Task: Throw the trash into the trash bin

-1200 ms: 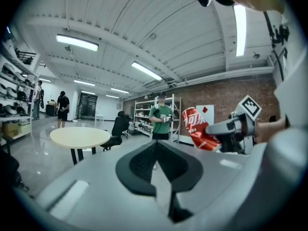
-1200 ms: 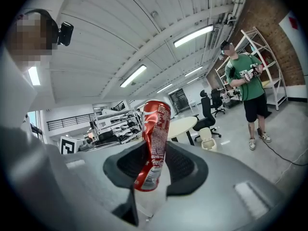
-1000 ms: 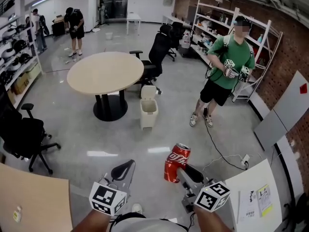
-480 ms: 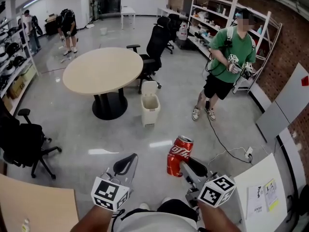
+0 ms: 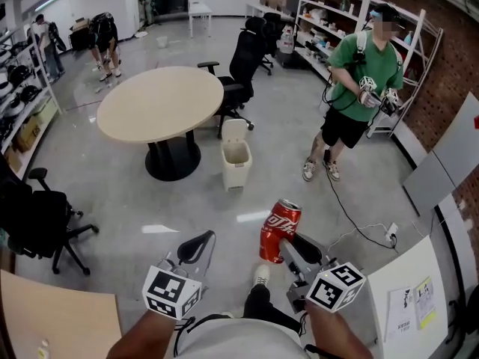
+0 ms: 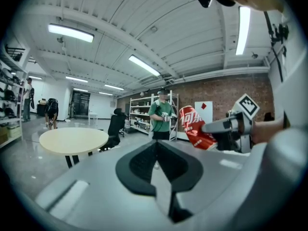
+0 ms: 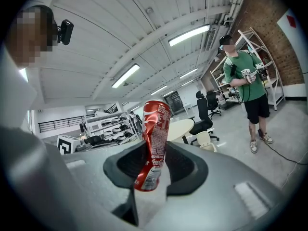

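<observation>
Open-plan office-cum-lab floor. Evidence: round table (image 5: 161, 99), swivel office chair (image 5: 241, 77) at its right edge, trash bin (image 5: 236, 161) near it, open metal shelving (image 5: 329, 21) along brick wall (image 5: 456, 66), glossy grey floor (image 5: 135, 200), ceiling strip lights (image 6: 72, 32).

Hand-held grippers: left (image 5: 196, 244) closed, right (image 5: 290, 250) clamping can (image 5: 280, 227).

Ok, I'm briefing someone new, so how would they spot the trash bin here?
Find the big round beige table in the middle of the floor. Just right of its black base stands the trash bin: small, cream, lid flipped up, unlike the black office chair behind it.
</observation>
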The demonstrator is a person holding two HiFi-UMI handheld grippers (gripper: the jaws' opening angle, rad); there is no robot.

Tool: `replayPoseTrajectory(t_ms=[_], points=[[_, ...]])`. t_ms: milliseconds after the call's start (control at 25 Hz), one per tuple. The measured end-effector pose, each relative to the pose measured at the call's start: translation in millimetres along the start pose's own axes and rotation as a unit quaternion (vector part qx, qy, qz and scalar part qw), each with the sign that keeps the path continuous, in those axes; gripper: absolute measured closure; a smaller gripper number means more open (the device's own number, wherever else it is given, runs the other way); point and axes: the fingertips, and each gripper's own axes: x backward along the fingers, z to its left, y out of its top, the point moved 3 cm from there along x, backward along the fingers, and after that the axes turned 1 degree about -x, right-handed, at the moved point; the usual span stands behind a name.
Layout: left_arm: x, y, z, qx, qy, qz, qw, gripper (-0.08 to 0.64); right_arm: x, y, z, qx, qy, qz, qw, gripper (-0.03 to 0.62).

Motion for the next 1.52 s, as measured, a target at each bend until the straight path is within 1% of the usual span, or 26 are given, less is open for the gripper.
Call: replayPoseTrajectory(t_ms=[280,640,1040,1320,1520], points=[[-17.2,-3.4,13.2,0.002,0.011,0.009,0.9999,0.552,-21.2,10.7,-14.8,0.001,0.007,-0.006,1.0,0.472],[-56.2,3.3,25.7,0.014,0.015,0.014,0.9997,0.552,-48.7,28.6,-45.8,-0.001,0.012,0.008,1.0,0.472],[-119.3,13.8,49.5,0.016,0.039,0.021,0.9989,0.552,-96.9,61.4,-100.9,-0.003,0.034,0.013,0.999,0.472],[-180.9,29.8,65.2,0.016,0.056,0.019,0.9981,0.552,-125.1,95.3,-150.6,0.006,0.052,0.014,0.999,0.472],[-219.1,38.0,72.3,0.014,0.068,0.015,0.9975,0.552,-146.9,109.0,-184.7,0.006,0.064,0.02,0.998,0.472]])
